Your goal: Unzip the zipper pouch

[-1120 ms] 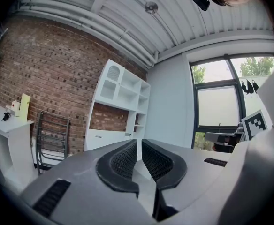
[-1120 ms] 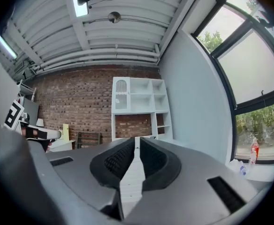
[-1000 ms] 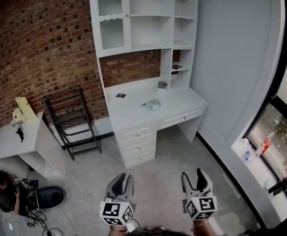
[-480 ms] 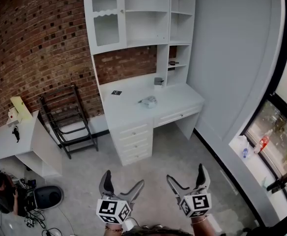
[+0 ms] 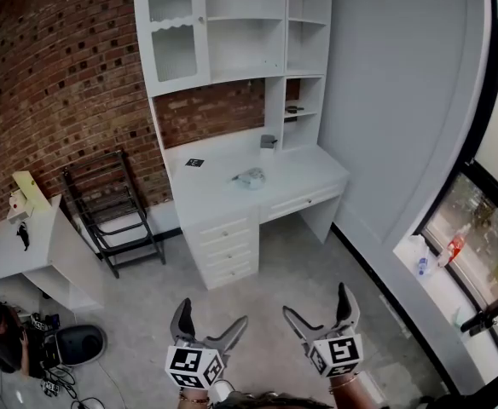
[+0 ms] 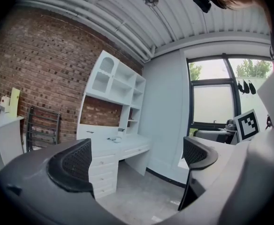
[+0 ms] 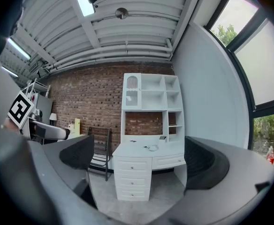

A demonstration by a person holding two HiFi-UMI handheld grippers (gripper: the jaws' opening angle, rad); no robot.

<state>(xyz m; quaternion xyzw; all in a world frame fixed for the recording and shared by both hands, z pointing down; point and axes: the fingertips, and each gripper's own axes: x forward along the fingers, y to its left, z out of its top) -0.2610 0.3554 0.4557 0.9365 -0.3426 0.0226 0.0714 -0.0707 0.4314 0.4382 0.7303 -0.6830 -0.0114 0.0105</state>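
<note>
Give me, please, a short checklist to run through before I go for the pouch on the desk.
1. Left gripper empty: ok; its jaws are opening, nothing between them.
2. Right gripper empty: ok; jaws wide apart, nothing between them.
3. Pouch located: ok; it lies on the white desk, near the middle.
4. Pouch within reach: not ok; the desk stands well across the floor from both grippers.
5. Zipper pull's position: cannot tell; too small from here.

Pouch (image 5: 251, 177) at centre of desk (image 5: 211, 196), ahead of me; hutch (image 5: 232, 24) on rear edge; rack (image 5: 104, 210) to desk's L.
</note>
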